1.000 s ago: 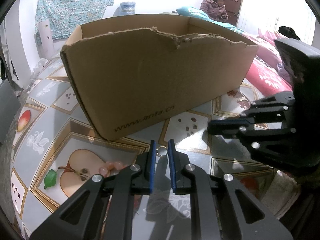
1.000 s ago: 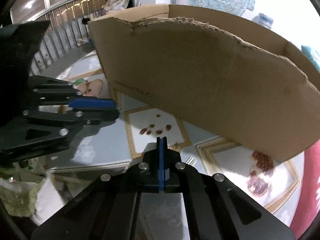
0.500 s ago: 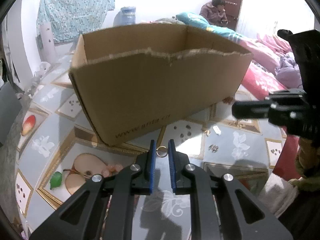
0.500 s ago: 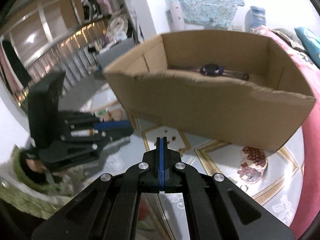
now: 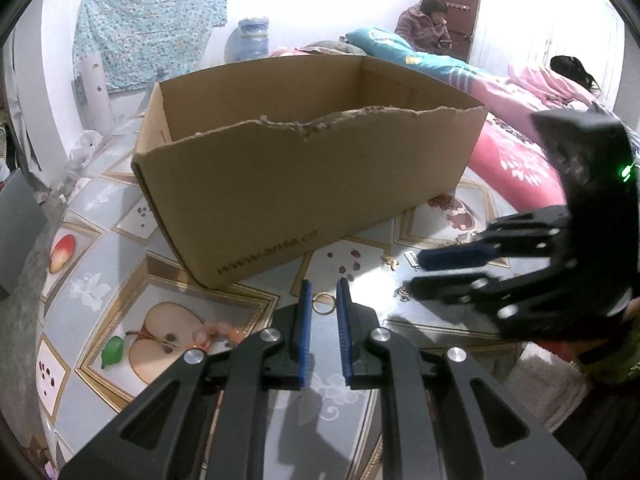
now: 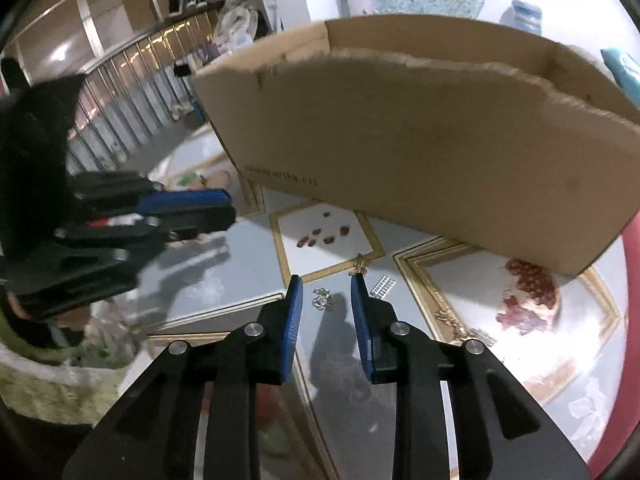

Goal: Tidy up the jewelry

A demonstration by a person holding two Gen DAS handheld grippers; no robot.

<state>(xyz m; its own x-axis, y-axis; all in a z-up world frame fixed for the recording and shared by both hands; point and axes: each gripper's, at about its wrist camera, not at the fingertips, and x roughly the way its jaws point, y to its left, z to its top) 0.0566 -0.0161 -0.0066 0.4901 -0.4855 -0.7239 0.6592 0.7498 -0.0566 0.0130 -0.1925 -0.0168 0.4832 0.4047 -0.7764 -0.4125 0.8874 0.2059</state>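
From the left wrist, the left gripper [image 5: 323,300] pinches a small gold ring [image 5: 323,305] near the brown cardboard box [image 5: 304,184]; lift it clear of the torn rim before letting go. From the right wrist, the right gripper [image 6: 326,294] is opening, empty, over a small silver chain cluster [image 6: 323,299] on the glass table [image 6: 248,280]; centre both pads around it before closing.

Brown box [image 5: 304,184], fruit-patterned tablecloth [image 5: 120,264]

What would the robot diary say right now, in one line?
left gripper: shut on ring | right gripper: opening, empty, above small silver piece | cardboard box: behind both
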